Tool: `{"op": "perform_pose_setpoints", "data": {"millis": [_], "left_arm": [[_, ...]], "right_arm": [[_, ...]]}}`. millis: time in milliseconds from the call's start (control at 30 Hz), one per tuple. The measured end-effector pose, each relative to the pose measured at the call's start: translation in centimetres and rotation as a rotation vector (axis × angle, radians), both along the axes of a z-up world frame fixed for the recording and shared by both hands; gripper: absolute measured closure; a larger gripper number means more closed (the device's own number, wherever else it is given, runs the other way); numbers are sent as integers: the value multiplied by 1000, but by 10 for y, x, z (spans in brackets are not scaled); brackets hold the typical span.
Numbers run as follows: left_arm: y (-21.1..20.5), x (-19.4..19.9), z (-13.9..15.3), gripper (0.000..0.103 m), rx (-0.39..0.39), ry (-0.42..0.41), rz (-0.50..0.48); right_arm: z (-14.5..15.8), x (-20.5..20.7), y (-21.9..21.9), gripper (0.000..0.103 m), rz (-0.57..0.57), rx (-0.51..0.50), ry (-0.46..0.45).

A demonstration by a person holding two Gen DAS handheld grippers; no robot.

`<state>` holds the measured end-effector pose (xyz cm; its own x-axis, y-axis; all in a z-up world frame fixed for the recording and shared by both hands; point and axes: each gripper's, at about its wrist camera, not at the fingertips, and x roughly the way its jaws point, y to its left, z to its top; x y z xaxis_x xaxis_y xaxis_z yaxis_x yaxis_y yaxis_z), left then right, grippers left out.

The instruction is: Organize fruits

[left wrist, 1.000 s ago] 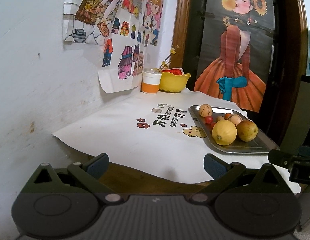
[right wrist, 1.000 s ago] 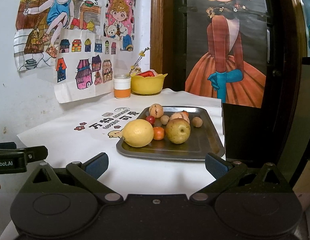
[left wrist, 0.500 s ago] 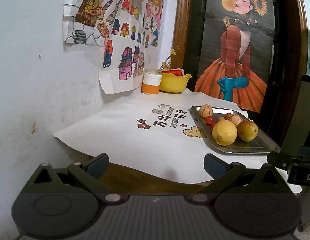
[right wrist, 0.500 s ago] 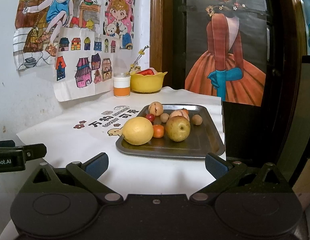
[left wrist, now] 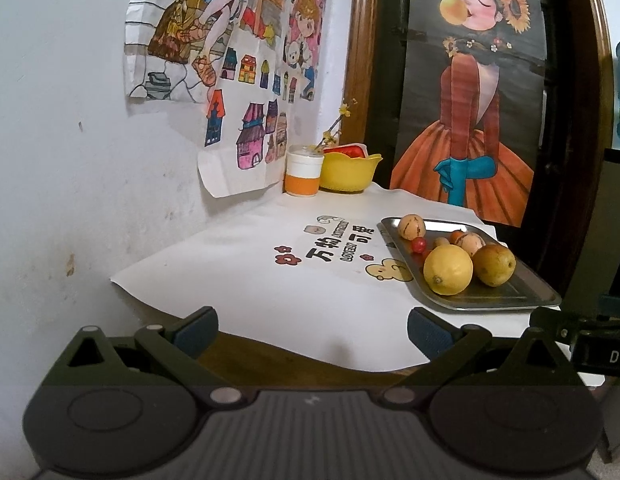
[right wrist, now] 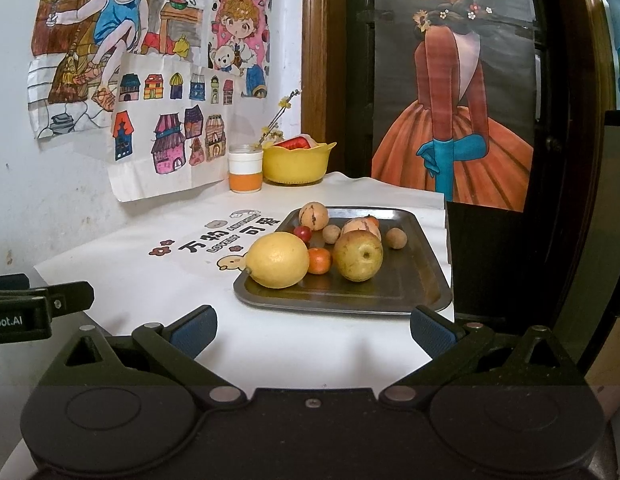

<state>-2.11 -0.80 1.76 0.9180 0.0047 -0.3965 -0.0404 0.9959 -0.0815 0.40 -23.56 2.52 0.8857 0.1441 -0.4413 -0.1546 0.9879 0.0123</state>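
A steel tray (right wrist: 414,284) (left wrist: 510,300) on the white-covered table holds several fruits: a lemon (right wrist: 277,260) (left wrist: 448,269), a brown pear (right wrist: 358,256) (left wrist: 494,265), a small orange (right wrist: 320,261), a red cherry tomato (right wrist: 302,233) (left wrist: 419,244) and walnuts (right wrist: 396,237). My right gripper (right wrist: 312,330) is open, just short of the tray's near edge. My left gripper (left wrist: 310,332) is open too, at the table's front edge, left of the tray. Nothing is between either pair of fingers.
A yellow bowl (right wrist: 298,162) (left wrist: 350,172) and an orange-and-white cup (right wrist: 246,174) (left wrist: 303,176) stand at the back corner. Drawings hang on the white wall on the left. A dark wooden door with a poster (right wrist: 454,120) rises behind the table.
Both grippers have edged slightly closer to the table and tray; the fruits have not moved and both stay open.
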Motion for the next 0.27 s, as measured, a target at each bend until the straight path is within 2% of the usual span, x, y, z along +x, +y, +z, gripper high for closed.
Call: {"op": "perform_pose_setpoints", "data": {"millis": [267], "left_arm": [[-1, 0, 0, 0, 1, -1, -1]], "right_arm": [[-2, 0, 0, 1, 0, -2, 1]]}}
